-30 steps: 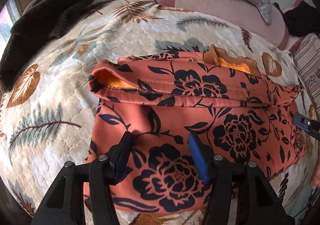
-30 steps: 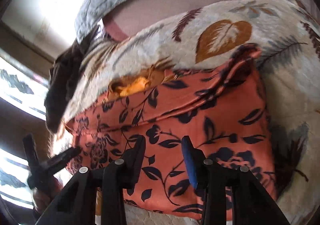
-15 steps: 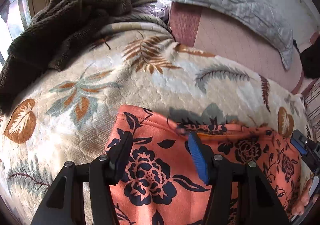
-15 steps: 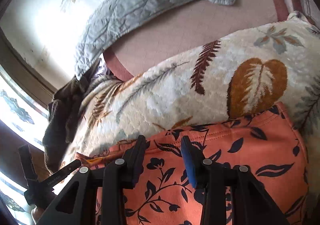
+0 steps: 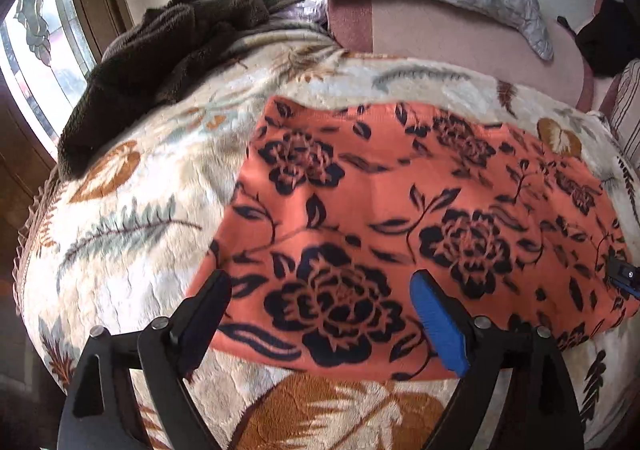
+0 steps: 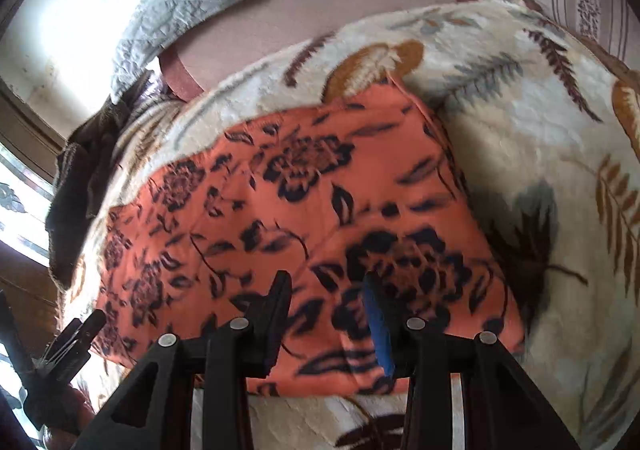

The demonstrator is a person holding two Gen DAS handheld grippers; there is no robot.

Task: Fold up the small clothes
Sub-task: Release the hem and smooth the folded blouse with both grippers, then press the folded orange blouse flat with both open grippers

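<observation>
Bedspread (image 5: 132, 217) carries the garment (image 5: 404, 209) lying folded flat, so with your left gripper (image 5: 320, 314) just spread wide and empty and the right gripper (image 6: 326, 314) part-open, pinching nothing, judge whether another fold remains.

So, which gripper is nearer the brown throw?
Left: the left gripper, jaws just opened and empty, hovers over the garment's end by the throw; the right gripper is over its far end.

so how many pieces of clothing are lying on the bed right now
2 that show. An orange floral garment lies folded flat on the leaf-print blanket just ahead of both grippers. A dark brown fleece piece is bunched at the blanket's far left edge by the window. More may be hidden.
</observation>
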